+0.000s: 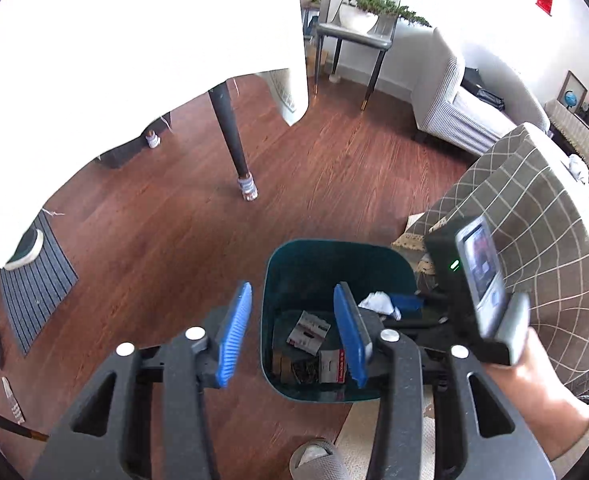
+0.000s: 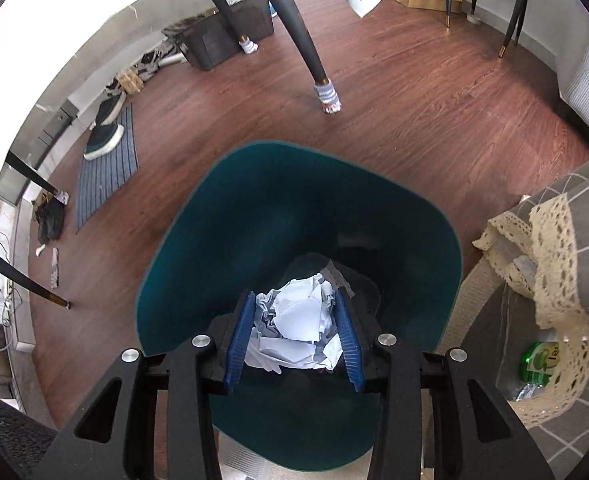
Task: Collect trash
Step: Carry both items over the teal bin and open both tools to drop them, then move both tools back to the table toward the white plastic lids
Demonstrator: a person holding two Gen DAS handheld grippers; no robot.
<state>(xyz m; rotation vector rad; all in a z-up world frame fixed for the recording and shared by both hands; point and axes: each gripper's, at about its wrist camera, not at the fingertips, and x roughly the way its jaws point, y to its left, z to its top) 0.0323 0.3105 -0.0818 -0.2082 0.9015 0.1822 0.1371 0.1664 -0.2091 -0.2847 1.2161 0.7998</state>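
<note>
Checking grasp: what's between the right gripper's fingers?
A crumpled white paper wad, pinched in the right gripper over the teal bin; right wrist view shows it.

One bin (image 2: 182,248), one paper wad (image 2: 298,320), two tongs (image 1: 292,336) (image 2: 294,340).

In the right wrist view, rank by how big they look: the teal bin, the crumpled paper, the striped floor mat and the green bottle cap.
1. teal bin
2. crumpled paper and striped floor mat: look similar, and the paper is much nearer, so unranked
3. green bottle cap
</note>
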